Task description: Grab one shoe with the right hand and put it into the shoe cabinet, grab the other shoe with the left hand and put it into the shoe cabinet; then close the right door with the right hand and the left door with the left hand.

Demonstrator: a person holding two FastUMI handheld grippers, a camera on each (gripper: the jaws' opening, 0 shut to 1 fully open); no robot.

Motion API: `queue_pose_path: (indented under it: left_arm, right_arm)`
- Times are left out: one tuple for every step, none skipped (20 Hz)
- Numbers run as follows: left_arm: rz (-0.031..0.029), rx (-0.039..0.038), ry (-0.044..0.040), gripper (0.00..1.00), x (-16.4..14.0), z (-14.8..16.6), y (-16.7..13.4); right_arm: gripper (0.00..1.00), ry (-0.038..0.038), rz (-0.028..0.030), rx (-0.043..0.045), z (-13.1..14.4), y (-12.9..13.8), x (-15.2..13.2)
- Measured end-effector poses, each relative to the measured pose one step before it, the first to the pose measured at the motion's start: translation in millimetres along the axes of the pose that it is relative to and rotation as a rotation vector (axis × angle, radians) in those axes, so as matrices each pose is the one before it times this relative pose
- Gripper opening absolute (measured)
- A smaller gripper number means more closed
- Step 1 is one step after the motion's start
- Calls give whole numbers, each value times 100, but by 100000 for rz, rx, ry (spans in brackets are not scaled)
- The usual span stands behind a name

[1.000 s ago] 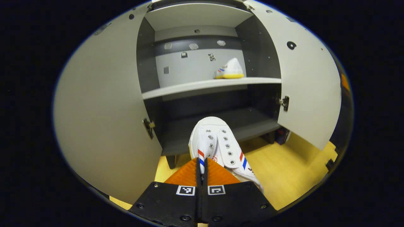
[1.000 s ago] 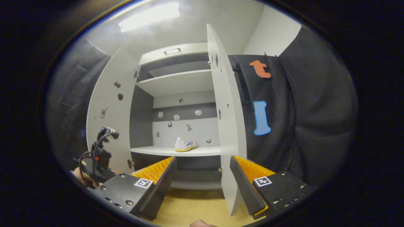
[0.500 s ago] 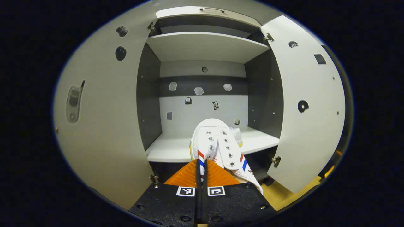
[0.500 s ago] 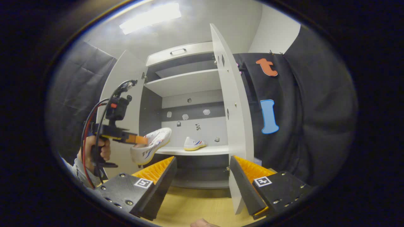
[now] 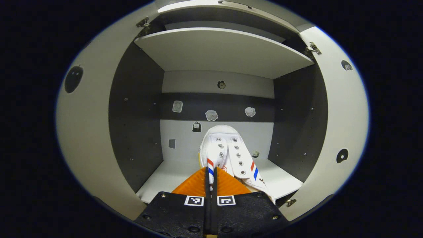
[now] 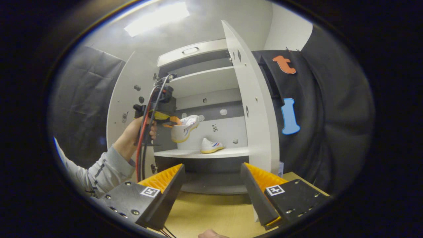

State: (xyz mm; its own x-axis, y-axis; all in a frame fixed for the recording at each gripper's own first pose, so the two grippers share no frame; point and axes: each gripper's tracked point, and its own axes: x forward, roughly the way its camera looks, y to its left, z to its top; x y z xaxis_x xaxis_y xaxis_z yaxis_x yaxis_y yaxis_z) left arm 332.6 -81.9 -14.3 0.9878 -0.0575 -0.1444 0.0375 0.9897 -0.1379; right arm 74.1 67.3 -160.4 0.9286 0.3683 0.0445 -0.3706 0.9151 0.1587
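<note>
White canvas, red and blue stripes: the second shoe (image 5: pixel 228 155) is pinched by its collar in the closed left tongs (image 5: pixel 210 177), held above the cabinet's middle shelf (image 5: pixel 165 173). The first shoe (image 6: pixel 211 146) is already shelved. Lowering and release are called for next. The right tongs (image 6: pixel 211 181) are held open, empty. No brand lettering can be read.

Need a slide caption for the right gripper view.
Open right hand-held gripper faces the open grey shoe cabinet; left hand-held gripper holds a white canvas shoe.
</note>
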Motion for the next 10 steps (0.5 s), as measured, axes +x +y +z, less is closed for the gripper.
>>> queue_pose_path:
  left_arm:
    - [510,1956,283,0,1147,27,132]
    - [1460,1272,103,0,1288,-101,435]
    - [1530,2103,1386,0,1188,-458,325]
    - [1606,1455,2288,0,1149,-787,407]
    - [1452,596,2085,0,920,-663,274]
    - [918,-428,2774,0,851,-842,213]
    - [638,153,2205,0,602,-711,350]
    - [696,-257,1962,1,703,-698,256]
    - [273,755,1546,1,550,-574,258]
    - [611,306,1383,0,505,-493,215]
  right_arm:
    - [100,-80,484,1366,39,160,289]
    - [100,-26,159,1671,55,48,206]
    - [100,351,476,720,-21,77,136]
    - [100,19,51,-85,-28,18,105]
    - [100,-46,-552,-668,14,-230,-28]
    - [100,54,-1026,-759,-10,-313,-28]
    - [100,134,-1275,-612,23,-262,-109]
    - [100,33,-992,-288,-57,-318,-54]
    - [100,158,-280,52,-76,-257,14]
    - [100,-49,243,491,27,-37,11]
